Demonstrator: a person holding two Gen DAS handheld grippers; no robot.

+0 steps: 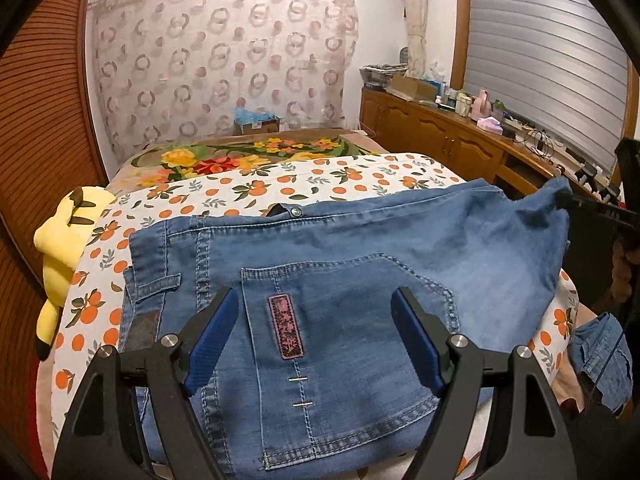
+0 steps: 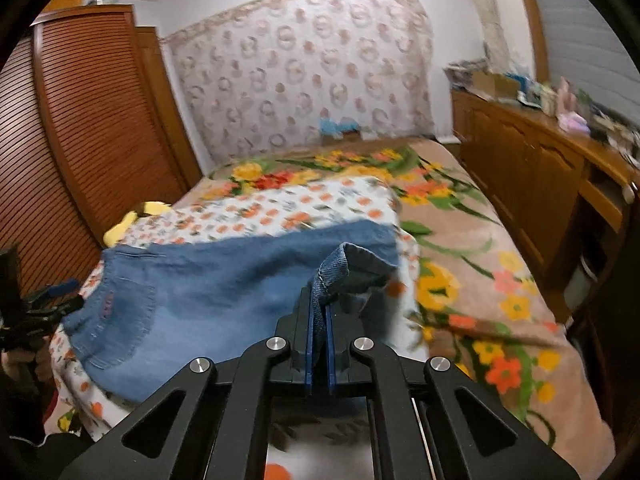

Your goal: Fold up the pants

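Note:
Blue denim pants (image 1: 340, 264) lie on an orange-print sheet (image 1: 248, 188) on the bed, back pocket with a dark pink patch (image 1: 285, 327) facing up. My left gripper (image 1: 316, 312) hovers open just over that pocket, its blue pads apart on either side of the patch. In the right wrist view my right gripper (image 2: 319, 312) is shut on a hemmed edge of the pants (image 2: 340, 268) and holds that fabric lifted above the rest of the denim (image 2: 192, 292). The left gripper (image 2: 52, 296) shows at the far left of that view.
A yellow plush toy (image 1: 64, 236) lies at the sheet's left edge beside a slatted wooden wardrobe (image 2: 88, 128). A floral blanket (image 2: 472, 264) covers the bed to the right. A wooden cabinet (image 1: 440, 136) with cluttered top runs along the right wall.

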